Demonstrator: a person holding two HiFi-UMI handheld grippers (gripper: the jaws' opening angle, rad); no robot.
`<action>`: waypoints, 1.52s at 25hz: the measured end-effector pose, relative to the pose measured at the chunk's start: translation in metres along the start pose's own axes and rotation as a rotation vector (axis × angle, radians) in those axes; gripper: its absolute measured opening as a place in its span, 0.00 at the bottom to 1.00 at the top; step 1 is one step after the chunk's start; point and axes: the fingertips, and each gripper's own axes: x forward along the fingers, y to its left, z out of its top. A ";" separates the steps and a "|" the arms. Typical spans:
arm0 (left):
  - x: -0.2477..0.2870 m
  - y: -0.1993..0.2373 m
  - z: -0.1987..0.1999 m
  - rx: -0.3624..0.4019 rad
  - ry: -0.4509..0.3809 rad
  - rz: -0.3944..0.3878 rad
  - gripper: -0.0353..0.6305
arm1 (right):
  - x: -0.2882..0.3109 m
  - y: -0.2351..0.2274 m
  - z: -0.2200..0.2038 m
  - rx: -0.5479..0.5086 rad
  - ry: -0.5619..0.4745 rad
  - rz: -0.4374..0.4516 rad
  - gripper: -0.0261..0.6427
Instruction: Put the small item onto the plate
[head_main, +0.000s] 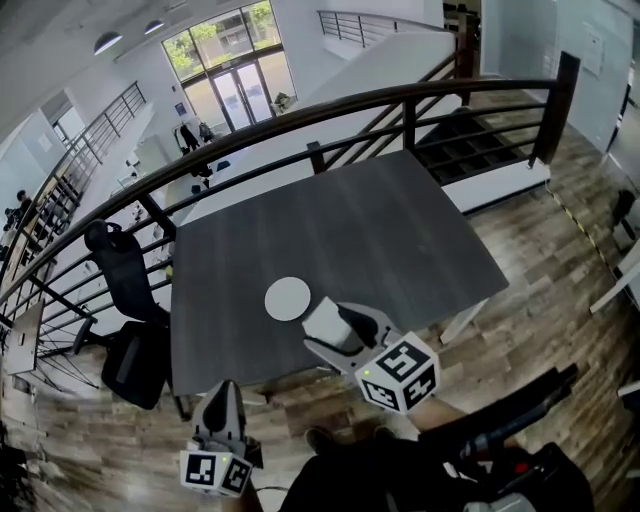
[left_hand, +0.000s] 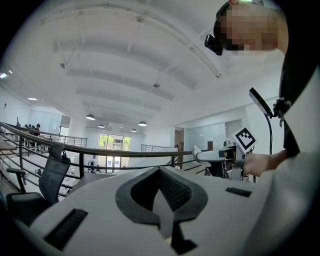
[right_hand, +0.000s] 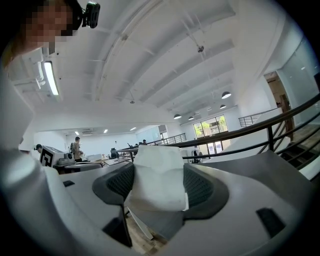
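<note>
Right gripper view shows the right gripper (right_hand: 157, 192) clamped on the item (right_hand: 156, 175) - a white, soft-looking wad that fills the gap between the 2 pads and bulges past their tips, so the jaws stand wide around it. In the head view the item (head_main: 328, 320) sits in that gripper above the near part of the table (head_main: 400, 230), just right of the plate (head_main: 287, 299). How high it hangs, and whether it reaches over the rim, I cannot tell. The plate is bare, so the placing is not yet done. The left gripper (head_main: 222, 398) hangs at the near left, off the table. Its own view shows its jaws pressed together with nothing between them.

The likely risks, as I judge them:
- If the item is let go here, it would probably land on the table right of the plate, or tumble off the near edge.
- A soft wad may also cling to 1 pad as the jaws part and be dragged away.
- The plate looks light and nothing steadies it - a jaw that brushes its rim could push it left.
</note>
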 end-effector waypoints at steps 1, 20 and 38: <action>0.003 0.007 0.001 0.000 -0.002 -0.011 0.04 | 0.006 0.001 0.002 -0.005 -0.002 -0.009 0.50; 0.023 0.142 0.011 -0.019 -0.024 -0.189 0.04 | 0.112 0.052 0.020 -0.029 0.002 -0.166 0.50; 0.071 0.169 0.017 -0.019 0.003 -0.174 0.04 | 0.162 0.017 0.031 -0.011 0.019 -0.142 0.50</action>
